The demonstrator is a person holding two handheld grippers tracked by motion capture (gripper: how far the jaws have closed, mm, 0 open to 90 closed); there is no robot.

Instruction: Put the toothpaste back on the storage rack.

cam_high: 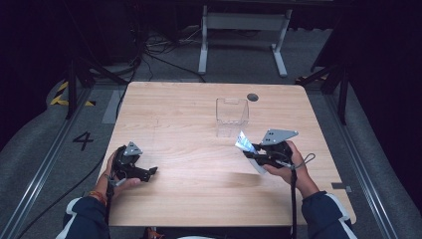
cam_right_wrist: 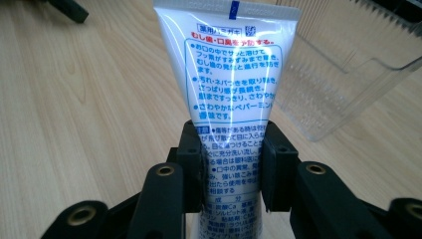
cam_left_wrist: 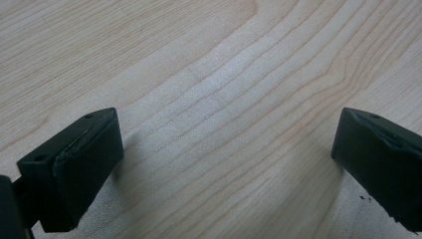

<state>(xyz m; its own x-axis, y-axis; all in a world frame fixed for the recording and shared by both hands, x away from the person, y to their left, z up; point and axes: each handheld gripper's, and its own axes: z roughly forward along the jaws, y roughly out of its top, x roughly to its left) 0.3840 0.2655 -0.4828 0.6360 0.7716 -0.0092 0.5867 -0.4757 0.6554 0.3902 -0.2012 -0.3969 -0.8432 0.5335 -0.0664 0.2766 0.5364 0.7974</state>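
Two hand-held grippers, one tube and one clear box are on or above the wooden bench (cam_high: 189, 114). Nearest, at the bench's front left, the person's left hand (cam_high: 115, 172) holds the left hand-held gripper (cam_high: 152, 171) low over the bare wood, pointing toward the bench's middle; in the left gripper view its two black jaws stand wide apart with nothing between them, only wood grain below (cam_left_wrist: 224, 144). At the front right, the right hand (cam_high: 291, 162) grips the right hand-held gripper (cam_high: 249, 155), which points left and slightly away from the person, with its grey plate on top. Its jaws are clamped on a white toothpaste tube (cam_right_wrist: 231, 94), pressing the tube's sides in the lower half; the flat crimped end with blue and red print points away from the gripper. In the high view the tube (cam_high: 244, 142) is tilted and lifted off the bench, its far end close to the box. Just beyond it stands the single clear plastic box (cam_high: 231, 115), upright and open at the top, right of the bench's centre; in the right gripper view it (cam_right_wrist: 343, 74) appears right of the tube. A small dark round hole (cam_high: 253, 97) sits in the bench behind the box.
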